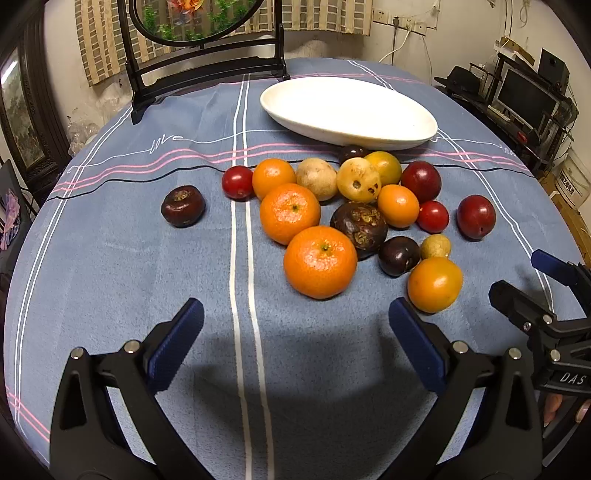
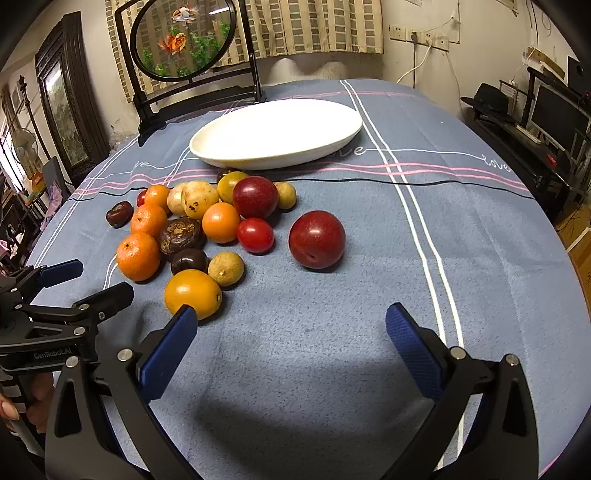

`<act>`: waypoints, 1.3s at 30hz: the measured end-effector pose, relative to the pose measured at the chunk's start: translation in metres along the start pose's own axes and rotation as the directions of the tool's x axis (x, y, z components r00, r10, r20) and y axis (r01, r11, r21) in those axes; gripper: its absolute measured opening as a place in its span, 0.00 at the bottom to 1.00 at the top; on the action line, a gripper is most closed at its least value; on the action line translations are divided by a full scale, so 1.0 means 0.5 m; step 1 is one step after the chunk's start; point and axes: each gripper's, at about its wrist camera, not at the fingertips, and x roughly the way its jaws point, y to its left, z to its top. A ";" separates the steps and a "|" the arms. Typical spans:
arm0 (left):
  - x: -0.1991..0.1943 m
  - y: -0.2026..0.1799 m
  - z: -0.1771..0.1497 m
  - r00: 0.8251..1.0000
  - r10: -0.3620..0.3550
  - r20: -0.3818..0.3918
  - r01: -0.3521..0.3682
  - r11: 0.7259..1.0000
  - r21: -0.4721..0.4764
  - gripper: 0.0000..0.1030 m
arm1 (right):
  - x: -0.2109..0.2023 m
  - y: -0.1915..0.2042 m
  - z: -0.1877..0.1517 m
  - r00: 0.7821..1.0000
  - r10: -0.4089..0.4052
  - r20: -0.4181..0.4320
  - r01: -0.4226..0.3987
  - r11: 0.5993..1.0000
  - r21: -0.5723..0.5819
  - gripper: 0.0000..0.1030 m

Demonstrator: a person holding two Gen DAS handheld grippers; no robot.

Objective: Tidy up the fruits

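Presently on the round table under a blue striped tablecloth (image 1: pixel 110 280): one oval white ceramic dish (image 1: pixel 347 110), far side, nothing in it. Near of it, a loose cluster of fruits: large orange mandarin (image 1: pixel 320 261) nearest, dark brown mangosteen (image 1: pixel 359 224) touching it, small red cherry tomato (image 2: pixel 255 235), yellow-orange round fruit (image 2: pixel 192 293). One dark red plum (image 2: pixel 317 239) lies apart to the right. Left gripper (image 1: pixel 295 332): jaws spread wide, holding nothing. Right gripper (image 2: pixel 291 332): likewise spread, unladen, its left finger just beside the yellow-orange fruit.

Striped curtain (image 2: pixel 314 26) behind; monitor (image 2: pixel 557 114) right; wall sockets (image 2: pixel 421 37).
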 end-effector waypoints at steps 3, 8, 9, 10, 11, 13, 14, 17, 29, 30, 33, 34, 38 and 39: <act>0.001 0.001 -0.001 1.000 0.001 -0.003 -0.001 1.000 -0.001 0.98 | 0.000 0.000 -0.001 1.000 0.004 0.000 -0.004 1.000 0.000 0.99; 0.001 0.001 0.000 1.000 0.000 -0.002 0.000 1.000 -0.001 0.98 | -0.001 0.000 -0.002 1.000 0.002 0.002 -0.002 1.000 0.004 0.99; 0.000 0.001 -0.001 1.000 0.000 -0.002 0.000 1.000 0.000 0.98 | -0.002 -0.001 -0.002 1.000 0.003 0.002 -0.003 1.000 0.004 0.99; 0.000 0.001 -0.002 1.000 0.000 -0.002 0.000 1.000 0.000 0.98 | -0.002 -0.001 -0.002 1.000 0.002 0.002 -0.002 1.000 0.004 0.99; 0.000 0.001 -0.002 1.000 0.000 -0.002 0.000 1.000 0.000 0.98 | -0.002 -0.001 -0.002 1.000 0.003 0.002 -0.003 1.000 0.005 0.99; 0.000 0.001 -0.003 1.000 0.001 -0.002 -0.001 1.000 0.000 0.98 | -0.002 -0.001 -0.002 1.000 0.004 0.001 -0.004 1.000 0.004 0.99; 0.000 0.001 -0.002 1.000 0.001 -0.001 -0.001 1.000 -0.001 0.98 | -0.002 -0.001 -0.003 1.000 0.004 0.001 -0.004 1.000 0.004 0.99; 0.000 0.001 -0.001 1.000 0.001 -0.001 -0.001 1.000 0.000 0.98 | -0.003 0.000 -0.004 1.000 0.007 0.001 -0.007 1.000 0.004 0.99; -0.002 0.000 -0.003 1.000 0.004 -0.001 -0.004 1.000 0.002 0.98 | -0.003 0.002 -0.006 1.000 0.008 -0.001 -0.008 1.000 0.004 0.99; -0.002 -0.001 -0.004 1.000 0.003 -0.001 -0.003 1.000 0.003 0.98 | -0.003 0.002 -0.006 1.000 0.007 -0.001 -0.007 1.000 0.004 0.99; -0.003 -0.001 -0.004 1.000 0.003 -0.002 -0.003 1.000 0.003 0.98 | -0.003 0.002 -0.006 1.000 0.008 -0.002 -0.008 1.000 0.004 0.99; -0.003 -0.001 -0.004 1.000 0.004 -0.001 -0.004 1.000 0.003 0.98 | -0.003 0.002 -0.006 1.000 0.008 -0.001 -0.008 1.000 0.004 0.99; -0.002 -0.001 -0.003 1.000 0.004 -0.001 -0.004 1.000 0.002 0.98 | -0.003 0.002 -0.006 1.000 0.007 -0.002 -0.007 1.000 0.004 0.99; -0.002 -0.001 -0.003 1.000 0.005 -0.001 -0.005 1.000 0.003 0.98 | -0.003 0.002 -0.006 1.000 0.008 -0.002 -0.008 1.000 0.003 0.99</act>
